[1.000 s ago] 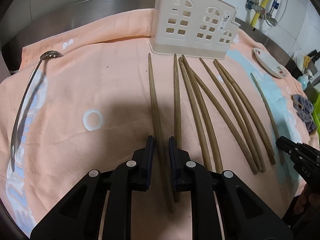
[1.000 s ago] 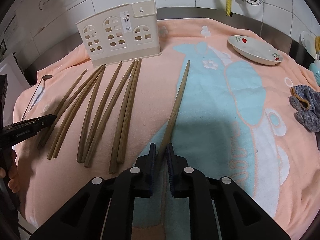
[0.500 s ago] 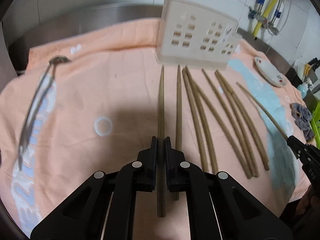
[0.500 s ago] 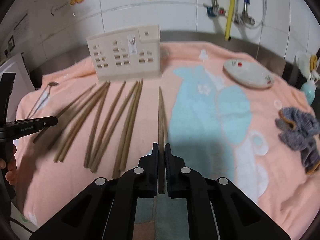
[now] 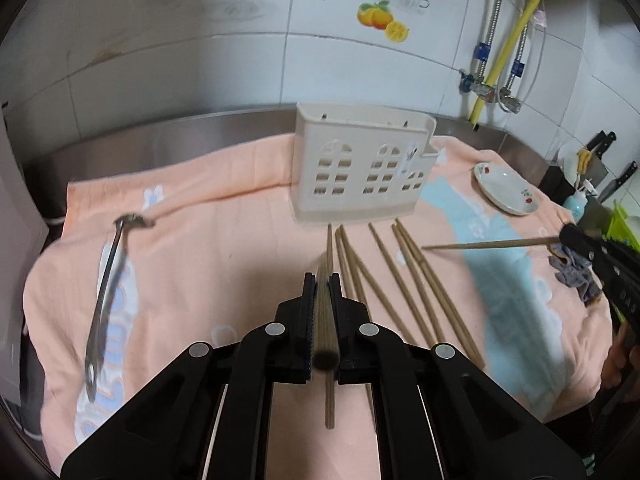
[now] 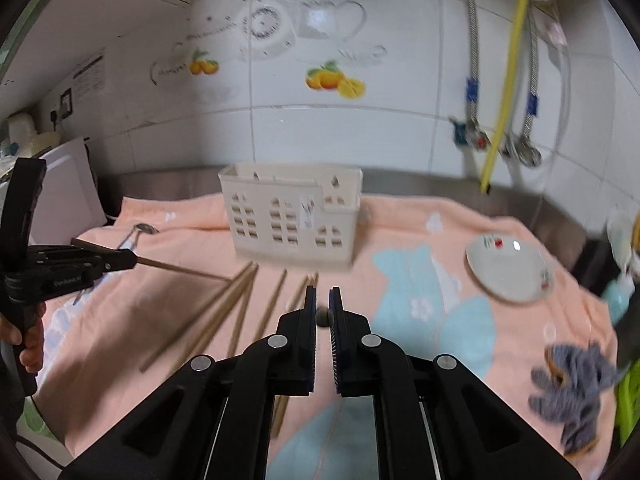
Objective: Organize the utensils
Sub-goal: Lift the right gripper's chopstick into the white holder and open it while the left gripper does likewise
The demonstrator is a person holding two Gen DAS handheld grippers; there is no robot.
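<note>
Peach towelling point(image 5: 248, 240) covers the table in the left wrist view. The left claw point(image 5: 322, 280) is clenched on one brown chopstick point(image 5: 323, 320), which points away from the camera toward a cream utensil holder point(image 5: 360, 168) standing at the back of the towel. More chopsticks point(image 5: 404, 280) lie side by side on the towel in front of the holder. A metal ladle point(image 5: 106, 296) lies well apart at the left. A small white dish point(image 5: 506, 194) sits at the right, near a grey cloth point(image 5: 576, 276). At the right edge the right claw point(image 5: 566, 236) grips another chopstick point(image 5: 488, 245) above the towel.

Seen from the right wrist, the right claw point(image 6: 323, 294) pinches its chopstick point(image 6: 324, 316), viewed end-on. The holder point(image 6: 292, 216) stands ahead, loose chopsticks point(image 6: 236, 304) lie before it, and the dish point(image 6: 510, 270) is blurred at the right. At the left, a hand point(image 6: 28, 344) carries the left claw point(image 6: 130, 259), closed on its chopstick point(image 6: 180, 269).
</note>
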